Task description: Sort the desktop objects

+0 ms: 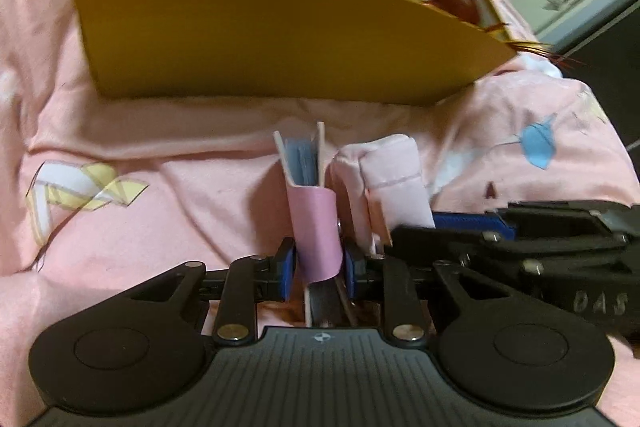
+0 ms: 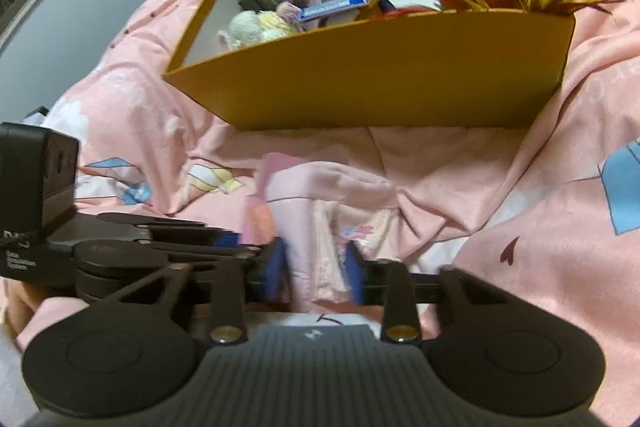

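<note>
Between left fingers (image 1: 318,263), pink booklet (image 1: 316,227) upright

Perhaps "DAS" on right tool (image 1: 456,227)

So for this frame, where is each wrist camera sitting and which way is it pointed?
Left wrist: sits behind the left gripper, looking forward and down over the pink bedding at the orange box; its pads clamp a small pink booklet, and the right gripper enters from the right edge.
Right wrist: sits behind the right gripper, facing the same orange box; its pads pinch a fold of pink fabric, and the left gripper enters from the left.
Shared: box, bedding, both grippers.
</note>
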### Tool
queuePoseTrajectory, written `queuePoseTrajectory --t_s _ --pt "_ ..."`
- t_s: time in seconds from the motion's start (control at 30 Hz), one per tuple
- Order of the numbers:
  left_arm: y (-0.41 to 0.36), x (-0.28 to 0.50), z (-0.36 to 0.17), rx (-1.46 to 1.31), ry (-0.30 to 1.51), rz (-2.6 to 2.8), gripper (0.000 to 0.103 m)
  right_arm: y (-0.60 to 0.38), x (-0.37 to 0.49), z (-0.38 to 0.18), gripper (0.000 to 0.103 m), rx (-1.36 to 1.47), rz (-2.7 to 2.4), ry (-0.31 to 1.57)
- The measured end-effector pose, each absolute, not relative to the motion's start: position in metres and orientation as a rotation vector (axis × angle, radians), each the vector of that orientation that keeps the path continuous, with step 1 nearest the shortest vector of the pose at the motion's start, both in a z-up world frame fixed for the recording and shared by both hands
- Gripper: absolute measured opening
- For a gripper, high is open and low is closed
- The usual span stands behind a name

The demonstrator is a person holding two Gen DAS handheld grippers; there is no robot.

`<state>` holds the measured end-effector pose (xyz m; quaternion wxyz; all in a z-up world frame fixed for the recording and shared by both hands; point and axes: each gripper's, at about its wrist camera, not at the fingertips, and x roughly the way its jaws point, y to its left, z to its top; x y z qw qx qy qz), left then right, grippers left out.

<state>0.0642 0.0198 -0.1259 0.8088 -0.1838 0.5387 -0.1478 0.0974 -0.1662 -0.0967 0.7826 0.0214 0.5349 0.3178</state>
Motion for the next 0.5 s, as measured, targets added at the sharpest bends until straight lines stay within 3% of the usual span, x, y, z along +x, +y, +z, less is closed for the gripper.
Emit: queuePoseTrajectory --t_s 0.2,0.27,0.5 --pt "0.007 0.069 -0.125 -0.381 1.134 -0.369 0.026 -0.185 0.097 -0.09 0.034 0.093 0.63 1.141" --pt "0.002 0.071 -0.125 -0.38 1.133 -0.381 0.026 -0.184 0.095 -0.087 0.043 0.078 0.626 1.137" --pt "0.003 0.072 -0.129 -0.394 1.14 -0.385 0.026 -0.186 0.101 -0.088 0.044 0.101 0.589 1.155"
